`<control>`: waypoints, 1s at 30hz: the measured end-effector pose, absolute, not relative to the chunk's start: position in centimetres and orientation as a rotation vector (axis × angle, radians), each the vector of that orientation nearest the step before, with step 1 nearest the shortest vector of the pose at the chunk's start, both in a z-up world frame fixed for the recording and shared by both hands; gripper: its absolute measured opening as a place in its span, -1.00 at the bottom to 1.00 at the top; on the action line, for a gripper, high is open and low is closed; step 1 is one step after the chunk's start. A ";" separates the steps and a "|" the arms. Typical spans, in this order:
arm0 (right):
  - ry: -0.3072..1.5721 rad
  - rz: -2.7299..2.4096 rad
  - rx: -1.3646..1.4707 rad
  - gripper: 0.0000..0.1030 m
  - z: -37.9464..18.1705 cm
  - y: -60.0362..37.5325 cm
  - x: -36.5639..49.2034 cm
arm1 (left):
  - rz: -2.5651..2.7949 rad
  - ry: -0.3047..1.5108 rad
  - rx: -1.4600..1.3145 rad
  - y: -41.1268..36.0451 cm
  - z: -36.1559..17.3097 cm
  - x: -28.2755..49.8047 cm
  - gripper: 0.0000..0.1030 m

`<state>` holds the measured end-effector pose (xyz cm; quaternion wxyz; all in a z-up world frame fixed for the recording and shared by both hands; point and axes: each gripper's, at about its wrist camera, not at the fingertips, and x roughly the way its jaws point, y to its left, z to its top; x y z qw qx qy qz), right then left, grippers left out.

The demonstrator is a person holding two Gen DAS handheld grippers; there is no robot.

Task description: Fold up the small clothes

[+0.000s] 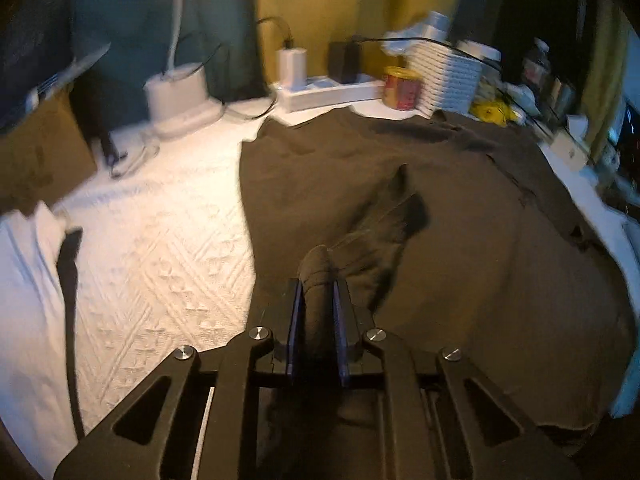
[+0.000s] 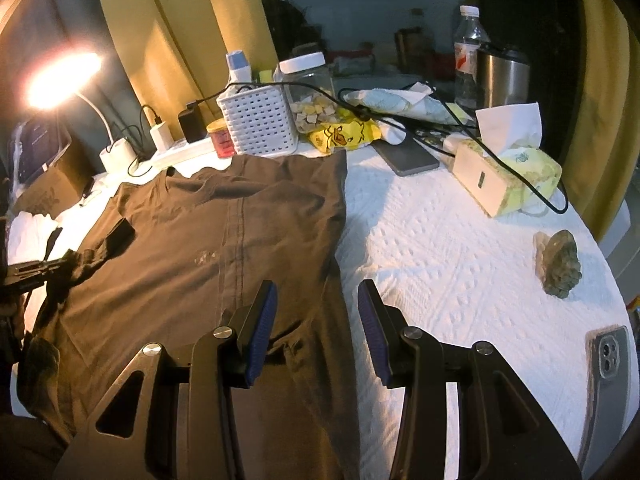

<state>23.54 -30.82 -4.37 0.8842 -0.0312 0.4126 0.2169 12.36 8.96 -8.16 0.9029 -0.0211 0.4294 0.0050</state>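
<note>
A dark brown T-shirt [image 1: 460,184] [image 2: 192,236] lies spread flat on a white textured tablecloth [image 1: 160,248] [image 2: 460,248]. My left gripper [image 1: 318,300] is shut on a bunched fold of the shirt's sleeve, and that fabric rises off the shirt toward the fingers. The right wrist view shows this left gripper [image 2: 60,264] at the far left, with the sleeve pulled up to it. My right gripper [image 2: 318,320] stands open over the shirt's right edge near the hem. Nothing is between its blue pads [image 2: 262,332].
Along the back stand a lamp base [image 1: 176,92], a power strip [image 1: 328,92], a red tin [image 2: 221,138], a white basket [image 2: 260,120] and a tissue box [image 2: 508,176]. A stone figure [image 2: 560,268] and a phone [image 2: 608,356] lie at the right. A cardboard box [image 1: 40,152] sits left.
</note>
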 end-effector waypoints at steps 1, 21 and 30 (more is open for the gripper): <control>0.860 0.451 -0.067 -0.13 -4.4 -30.8 23.5 | -0.010 0.892 -0.028 8.4 -8.2 12.3 -0.74; 0.879 0.463 -0.047 -0.13 -5.3 -31.7 22.3 | -0.065 0.912 -0.003 6.3 -7.8 14.6 0.38; 0.894 0.446 -0.032 -0.13 -5.7 -32.4 21.9 | -0.239 1.012 -0.022 4.2 -9.4 13.5 0.38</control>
